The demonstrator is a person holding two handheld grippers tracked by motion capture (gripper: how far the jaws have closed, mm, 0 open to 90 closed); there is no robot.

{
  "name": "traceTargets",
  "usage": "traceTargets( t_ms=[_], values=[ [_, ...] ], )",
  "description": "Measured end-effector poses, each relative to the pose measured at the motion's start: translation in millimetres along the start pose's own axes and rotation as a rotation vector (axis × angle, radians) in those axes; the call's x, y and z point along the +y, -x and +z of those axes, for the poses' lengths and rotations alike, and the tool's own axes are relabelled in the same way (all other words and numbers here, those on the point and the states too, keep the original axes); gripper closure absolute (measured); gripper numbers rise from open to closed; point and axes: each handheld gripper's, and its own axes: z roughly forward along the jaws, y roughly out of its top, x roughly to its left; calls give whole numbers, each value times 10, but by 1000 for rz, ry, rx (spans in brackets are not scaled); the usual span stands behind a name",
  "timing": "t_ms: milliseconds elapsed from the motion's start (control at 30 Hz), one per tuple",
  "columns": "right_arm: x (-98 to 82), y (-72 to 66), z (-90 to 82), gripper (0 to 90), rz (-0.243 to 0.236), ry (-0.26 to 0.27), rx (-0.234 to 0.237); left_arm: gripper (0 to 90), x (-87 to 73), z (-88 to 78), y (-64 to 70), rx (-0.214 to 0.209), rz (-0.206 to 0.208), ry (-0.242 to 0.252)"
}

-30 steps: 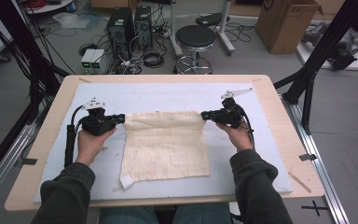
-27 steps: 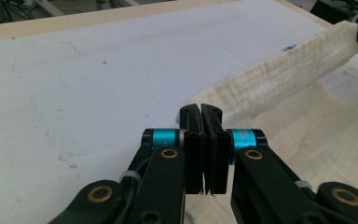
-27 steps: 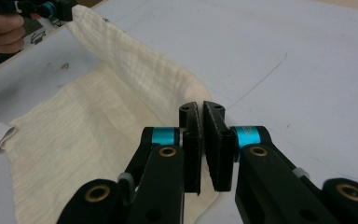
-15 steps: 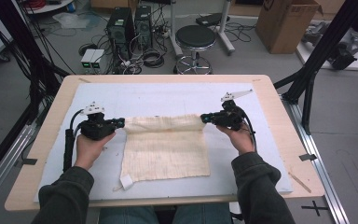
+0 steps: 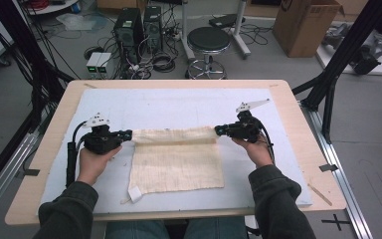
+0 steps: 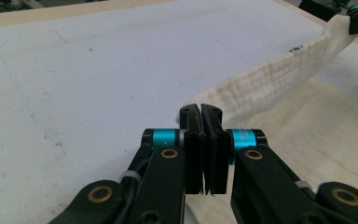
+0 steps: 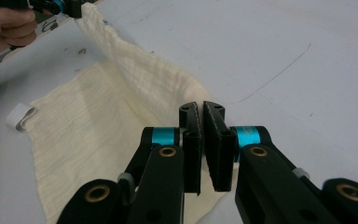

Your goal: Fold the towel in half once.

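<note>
Two grippers share one job: the left gripper (image 5: 124, 135) and the right gripper (image 5: 220, 130) each pinch a far corner of the cloth (image 5: 176, 167), jaws clenched on the fabric. Seen from above, the cloth lies in the middle of the table (image 5: 45, 149), on the white mat (image 5: 179, 104), nearer the front edge than the back. Its far edge is lifted clear of the mat and stretched between the hands as a taut band, while the near part still lies flat. A white tag (image 5: 134, 193) sticks out at the cloth's front-left corner.

The step looks like a fold of the far edge toward the front edge. To do it well, I would keep both grips tight and the band taut, since any slack lets the middle sag and crease. Both hands should travel together, at the same height and speed, so the lifted edge stays parallel to the table's front edge. Lay it down with corner on corner before letting go; releasing one side first would probably skew the fold.

The lifted edge, the cloth's long axis just now, runs left to right across the table, from one gripper to the other. In the left gripper view the band (image 6: 279, 79) rises away toward the other gripper, and the right gripper view shows the same (image 7: 130, 65).
</note>
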Motion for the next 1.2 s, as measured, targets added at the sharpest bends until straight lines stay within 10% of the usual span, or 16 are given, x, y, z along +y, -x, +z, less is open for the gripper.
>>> traceTargets(
  t_ms=[1200],
  values=[
    [-193,-166,-101,857,-16,34,46,874,-152,-166,93,-54,20,16]
  ],
)
